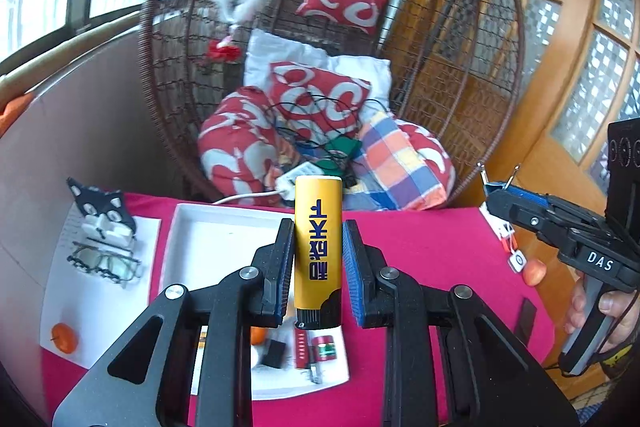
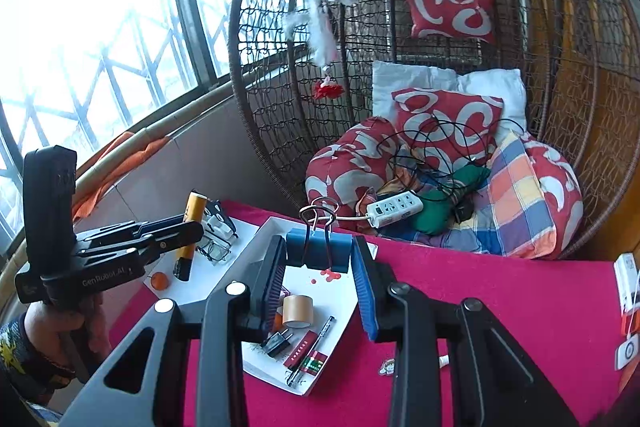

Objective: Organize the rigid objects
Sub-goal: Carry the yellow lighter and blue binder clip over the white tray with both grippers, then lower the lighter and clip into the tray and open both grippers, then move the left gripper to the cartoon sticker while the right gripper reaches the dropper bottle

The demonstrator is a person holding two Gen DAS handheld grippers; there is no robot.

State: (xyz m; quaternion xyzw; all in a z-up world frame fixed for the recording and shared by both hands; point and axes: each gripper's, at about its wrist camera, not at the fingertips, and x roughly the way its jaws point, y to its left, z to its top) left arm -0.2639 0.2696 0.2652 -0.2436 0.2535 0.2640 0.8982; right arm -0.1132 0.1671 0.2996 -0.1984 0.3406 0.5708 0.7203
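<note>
Now left gripper [image 1: 316, 263] clamps yellow lighter [image 1: 318, 251]; right gripper [image 2: 320, 279] clamps blue binder clip [image 2: 319, 249] (white tray [image 1: 180, 227] bare).

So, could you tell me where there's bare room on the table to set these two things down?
The far half of the white tray is bare. So is the red cloth to its right, up to the tags at the edge. The tray's near end is crowded around the tape roll, and the glasses fill the left paper.
</note>
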